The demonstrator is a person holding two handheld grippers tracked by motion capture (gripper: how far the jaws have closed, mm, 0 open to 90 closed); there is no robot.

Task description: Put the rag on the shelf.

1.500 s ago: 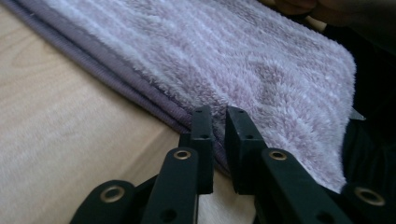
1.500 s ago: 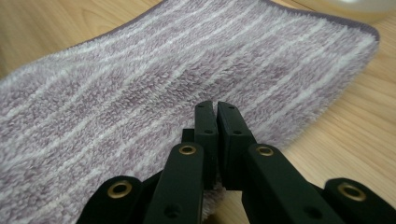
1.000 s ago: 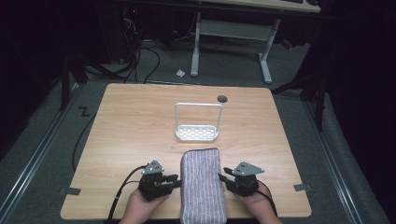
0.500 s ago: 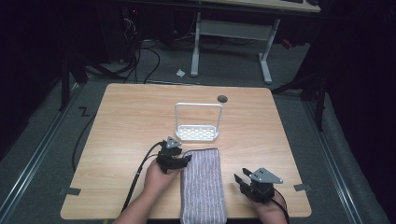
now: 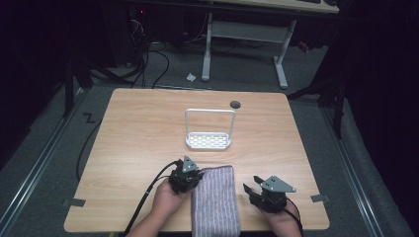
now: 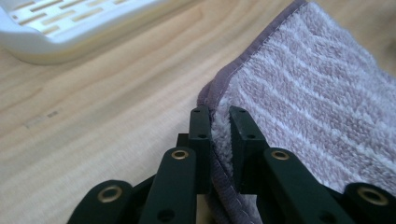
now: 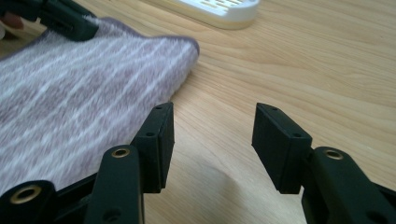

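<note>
Towel (image 5: pixel 215 200) lying folded in a long strip at the near edge of the surface (image 5: pixel 148 128), between the two hands, far left corner pinched in the left tongs (image 6: pixel 219 122); right tongs (image 7: pixel 212 128) spread wide and empty over bare wood just beside the towel's right edge. Judging by that: grip on one side made, grip on the other not yet, so any lifting or further folding left to do. White rack (image 5: pixel 208 140) farther back, tray empty, nothing on its bar.

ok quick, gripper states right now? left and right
Left gripper: shut on the striped towel, pinching its far left corner edge.
Right gripper: open, holding nothing, beside the towel.
</note>
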